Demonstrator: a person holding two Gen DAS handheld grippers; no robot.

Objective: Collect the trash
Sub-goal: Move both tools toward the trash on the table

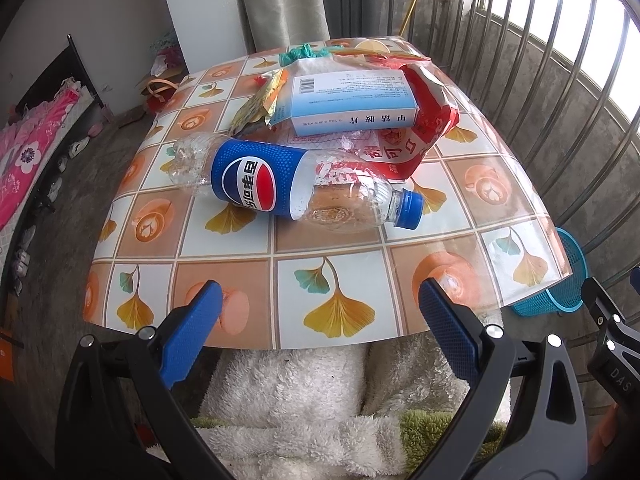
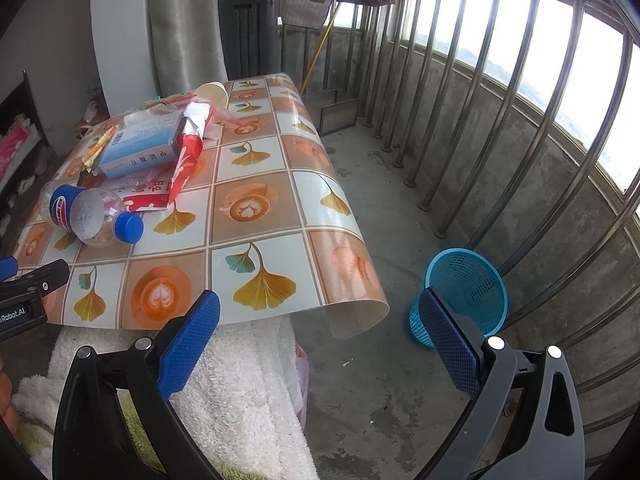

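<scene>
the left gripper (image 1: pixel 320 300) hangs at the near edge of the table (image 1: pixel 280 248), its blue fingers (image 1: pixel 192 328) spread wide with nothing between them. just ahead of it, on the patterned cloth, a plastic bottle (image 1: pixel 280 184) lies on its side, base to the left and blue cap (image 1: pixel 410 210) to the right, apart from the fingertips. behind the bottle sits a heap of trash: a yellow wrapper (image 1: pixel 260 108) at the left, a blue and white box (image 1: pixel 352 100) in the middle resting on a red wrapper (image 1: pixel 416 136), and a paper cup (image 1: pixel 370 46) at the far edge.

the right gripper (image 2: pixel 320 320) is also released and holds nothing; it hovers past the table's right corner, above the concrete floor (image 2: pixel 380 380). the bottle and the heap lie well off to its left. a blue mesh basket (image 2: pixel 468 284) stands on the floor by the railing (image 2: pixel 500 100), just beyond the right finger. white fleece (image 2: pixel 240 380) lies beneath the table edge.
</scene>
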